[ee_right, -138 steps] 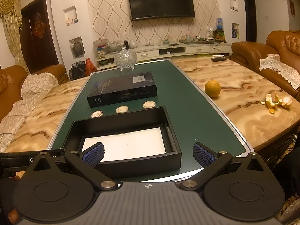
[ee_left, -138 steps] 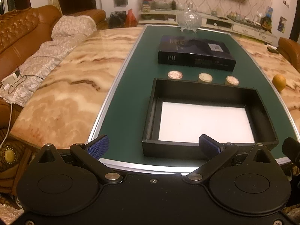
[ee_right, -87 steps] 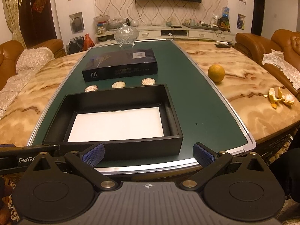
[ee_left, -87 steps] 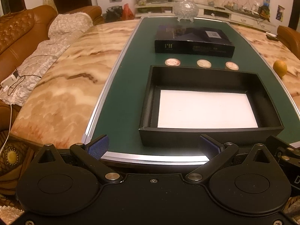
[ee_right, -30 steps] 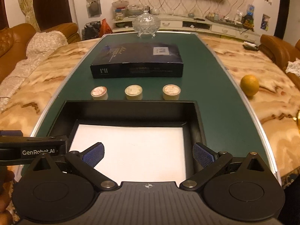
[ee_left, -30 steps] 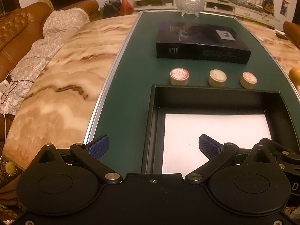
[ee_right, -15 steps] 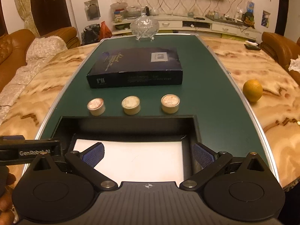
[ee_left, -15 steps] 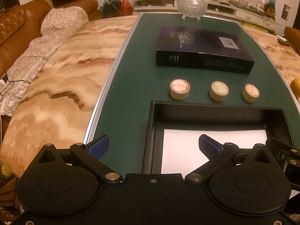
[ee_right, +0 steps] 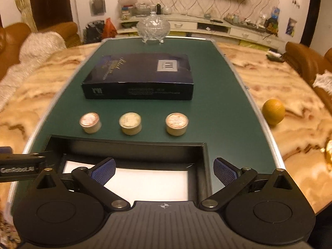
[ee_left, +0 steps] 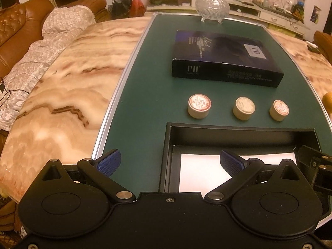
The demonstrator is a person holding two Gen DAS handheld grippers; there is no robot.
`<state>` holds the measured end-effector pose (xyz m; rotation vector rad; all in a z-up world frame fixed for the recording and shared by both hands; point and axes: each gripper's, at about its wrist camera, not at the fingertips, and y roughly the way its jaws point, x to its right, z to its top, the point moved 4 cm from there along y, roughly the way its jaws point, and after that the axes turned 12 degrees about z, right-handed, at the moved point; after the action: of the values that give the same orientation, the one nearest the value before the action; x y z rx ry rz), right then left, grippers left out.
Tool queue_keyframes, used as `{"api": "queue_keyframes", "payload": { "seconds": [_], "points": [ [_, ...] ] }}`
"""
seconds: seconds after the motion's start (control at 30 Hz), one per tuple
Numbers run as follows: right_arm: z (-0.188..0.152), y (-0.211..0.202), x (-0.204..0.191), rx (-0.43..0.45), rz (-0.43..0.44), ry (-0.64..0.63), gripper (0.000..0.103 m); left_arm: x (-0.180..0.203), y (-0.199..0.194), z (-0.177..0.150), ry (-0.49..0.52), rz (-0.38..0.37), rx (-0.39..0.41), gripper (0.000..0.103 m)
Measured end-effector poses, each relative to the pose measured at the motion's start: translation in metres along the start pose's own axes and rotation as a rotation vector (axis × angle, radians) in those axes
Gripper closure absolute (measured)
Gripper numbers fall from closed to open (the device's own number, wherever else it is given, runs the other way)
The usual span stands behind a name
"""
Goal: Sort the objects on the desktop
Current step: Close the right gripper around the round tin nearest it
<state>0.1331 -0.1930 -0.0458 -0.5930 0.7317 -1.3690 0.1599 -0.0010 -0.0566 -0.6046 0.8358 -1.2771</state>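
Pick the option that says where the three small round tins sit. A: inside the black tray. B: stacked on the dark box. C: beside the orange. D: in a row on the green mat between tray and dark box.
D: the three round tins line up on the green mat between the black tray and dark box.

Three tins (ee_right: 130, 123), open tray (ee_right: 128, 145), slightly blurred

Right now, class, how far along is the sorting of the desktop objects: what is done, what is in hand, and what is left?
Done: nothing; the black tray holds only its white liner. In hand: nothing; the left hand-held gripper and right hand-held gripper are both open above the tray's near side. Left: the three round tins, left, middle and right, sit on the green mat beyond the tray, in front of the dark box.
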Motion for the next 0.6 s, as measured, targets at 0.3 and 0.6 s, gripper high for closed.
{"api": "queue_keyframes", "payload": {
  "seconds": [0.3, 0.6],
  "points": [
    [0.008, 0.006, -0.008, 0.013, 0.015, -0.048, 0.000, 0.000, 0.004, 0.003, -0.006, -0.008, 0.000, 0.000],
    [0.016, 0.014, 0.001, -0.003, 0.096, 0.012, 0.000, 0.002, 0.011, 0.001, -0.008, -0.018, -0.019, 0.000]
  ]
}}
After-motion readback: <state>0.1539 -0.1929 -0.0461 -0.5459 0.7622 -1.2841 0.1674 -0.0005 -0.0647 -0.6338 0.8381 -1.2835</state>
